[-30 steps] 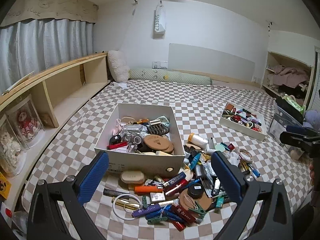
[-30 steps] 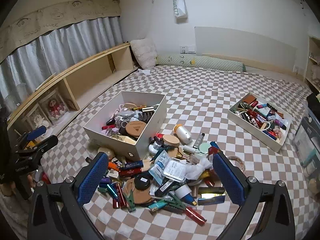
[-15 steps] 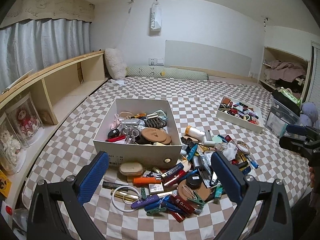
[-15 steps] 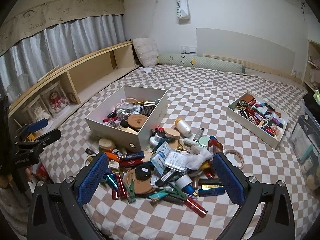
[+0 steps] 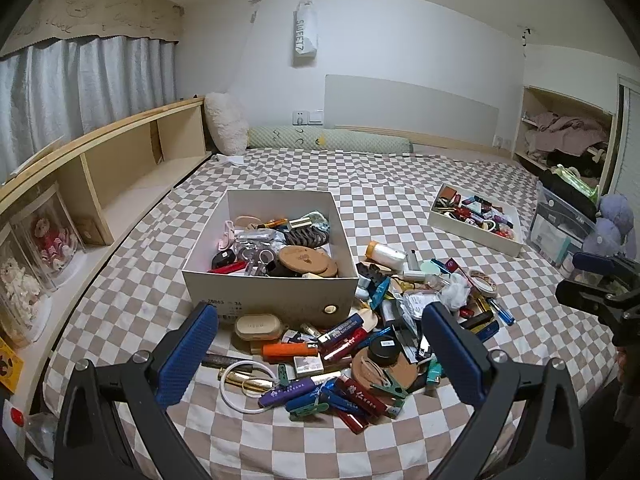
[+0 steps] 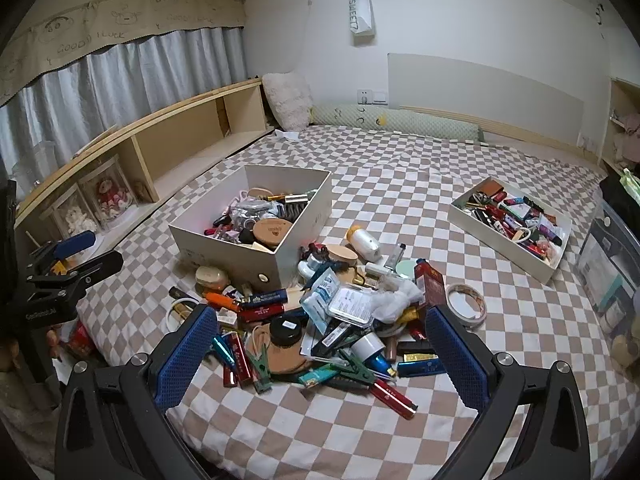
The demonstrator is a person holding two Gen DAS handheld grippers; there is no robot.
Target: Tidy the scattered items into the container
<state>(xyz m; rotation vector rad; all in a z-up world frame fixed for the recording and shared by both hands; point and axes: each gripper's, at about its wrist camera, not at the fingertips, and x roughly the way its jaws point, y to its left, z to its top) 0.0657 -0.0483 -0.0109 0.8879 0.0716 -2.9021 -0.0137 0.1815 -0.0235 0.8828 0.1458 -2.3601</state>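
You have drawn both wide-open, empty grippers, left gripper [image 5: 320, 350] and right gripper [image 6: 322, 354], back from the heap of small scattered items [image 6: 320, 320], leaving the square white cardboard box [image 5: 276, 296] waiting.

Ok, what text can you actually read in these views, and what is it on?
"SWEET7": white bag hanging on the wall.
"GOOD LUCK": curtain valance.
"GeoSketch.AI", roughly: left gripper body.
"3A", after blurred digits: white box label.
Print on the scattered tubes and packets is too small to read.
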